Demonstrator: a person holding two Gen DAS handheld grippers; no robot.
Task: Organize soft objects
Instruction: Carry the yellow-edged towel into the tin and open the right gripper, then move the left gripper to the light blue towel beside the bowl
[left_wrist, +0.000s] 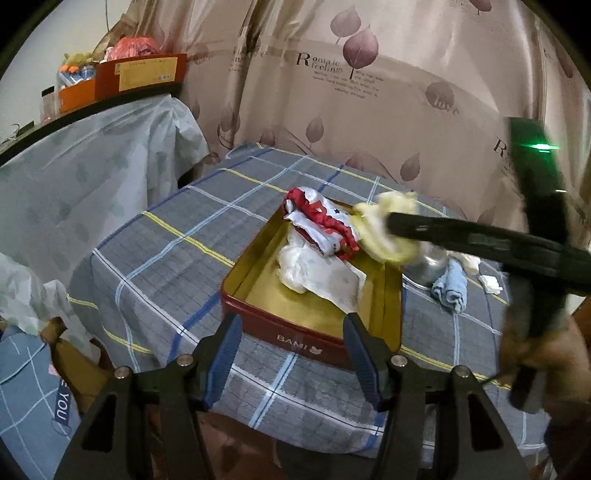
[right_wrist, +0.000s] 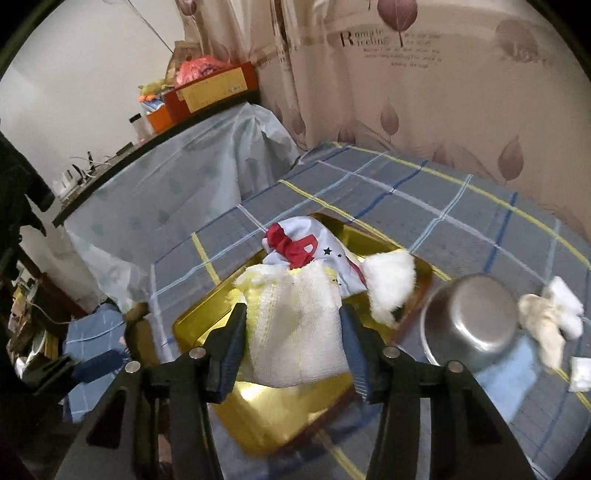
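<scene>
Left gripper (left_wrist: 291, 354) sits bottom centre of the left wrist view, fingers wide apart with nothing between them, at the near wall of the red tin (left_wrist: 258, 314) on the plaid-covered tabletop (left_wrist: 155, 251). Centre frame, a red-and-white cloth (left_wrist: 317, 218) and a white cloth (left_wrist: 314, 269) lie in the tin. In the right wrist view the right gripper (right_wrist: 293, 347) grips a pale yellow-white cloth (right_wrist: 295, 325) over the tin; further right a steel bowl (right_wrist: 472, 325) lies overturned, with white scraps (right_wrist: 550, 317) beside it.

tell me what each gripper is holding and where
Right gripper pinches the yellow-white cloth across its bunched middle, above the tin. Left gripper holds nothing.
</scene>
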